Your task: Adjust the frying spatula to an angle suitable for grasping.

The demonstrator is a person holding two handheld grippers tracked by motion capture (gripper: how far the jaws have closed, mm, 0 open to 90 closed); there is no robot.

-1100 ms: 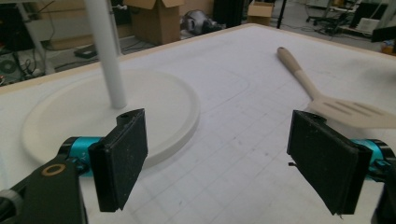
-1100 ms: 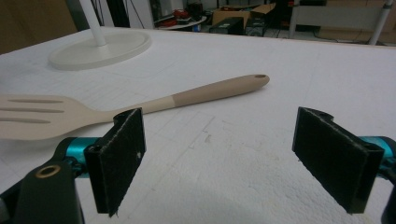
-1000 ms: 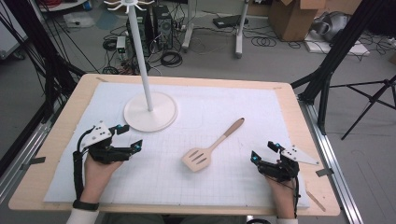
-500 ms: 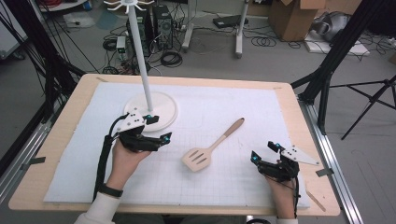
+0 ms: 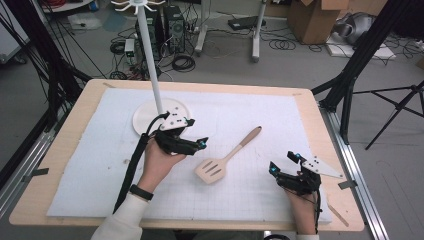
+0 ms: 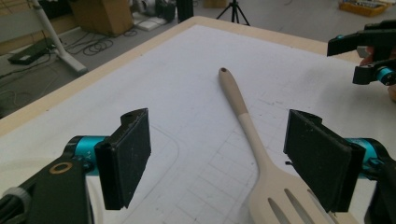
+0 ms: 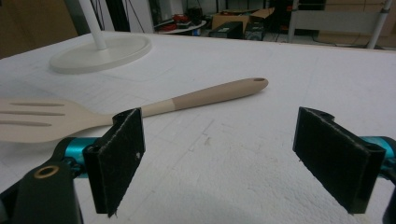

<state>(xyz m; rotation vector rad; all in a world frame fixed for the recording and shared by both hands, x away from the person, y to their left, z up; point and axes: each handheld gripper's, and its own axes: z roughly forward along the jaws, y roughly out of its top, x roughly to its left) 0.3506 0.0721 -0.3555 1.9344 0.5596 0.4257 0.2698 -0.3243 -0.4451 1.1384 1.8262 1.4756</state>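
Wooden slotted spatula [image 5: 226, 157] lies flat on the white mat [image 5: 260, 115] near the table's middle, its slotted head toward you and its handle angled away to the right. Your left gripper [image 5: 200, 144] sits just left of the spatula, jaws spread apart with nothing between them. Your right gripper [image 5: 280, 169] rests near the mat's right front, jaws also apart and empty. Behind your left hand [image 5: 157, 162] stands a white pole stand [image 5: 152, 60] on its round base.
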